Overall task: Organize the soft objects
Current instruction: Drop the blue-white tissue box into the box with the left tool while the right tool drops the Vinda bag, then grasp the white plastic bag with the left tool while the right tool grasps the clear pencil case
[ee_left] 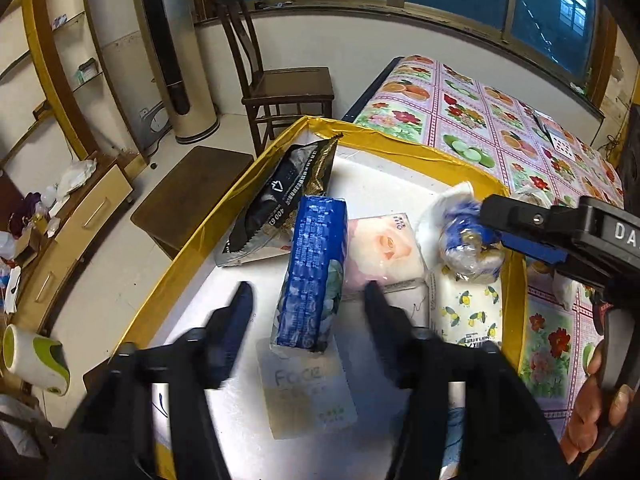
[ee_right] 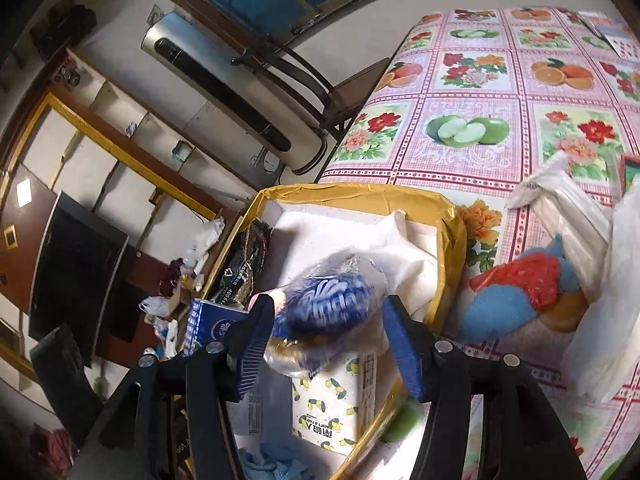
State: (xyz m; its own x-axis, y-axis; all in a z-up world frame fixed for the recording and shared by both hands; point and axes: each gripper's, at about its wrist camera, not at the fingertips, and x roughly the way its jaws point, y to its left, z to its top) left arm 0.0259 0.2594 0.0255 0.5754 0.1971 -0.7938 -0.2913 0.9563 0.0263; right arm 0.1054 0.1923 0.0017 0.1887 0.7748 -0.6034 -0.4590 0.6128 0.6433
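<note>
A white foam box with a yellow-taped rim [ee_left: 400, 141] [ee_right: 360, 192] holds several soft packs. A blue tissue pack [ee_left: 316, 272] stands on end between the fingers of my left gripper [ee_left: 310, 312], which is open and not touching it. Beside it lie a pink tissue pack [ee_left: 384, 248], a lemon-print pack [ee_left: 468, 314] [ee_right: 332, 400] and a black foil bag [ee_left: 280, 200]. A clear bag with a blue-and-white item [ee_left: 468, 240] [ee_right: 332, 304] rests on the lemon pack, between the spread fingers of my right gripper [ee_right: 328, 340] [ee_left: 496, 220], which is open.
A blue-and-red plush bird [ee_right: 516, 296] and white plastic bags [ee_right: 580, 240] lie on the fruit-and-flower tablecloth [ee_right: 480, 80] right of the box. A flat clear packet [ee_left: 304, 392] lies in the box's near end. A wooden chair [ee_left: 280, 88] and low bench [ee_left: 188, 196] stand beyond.
</note>
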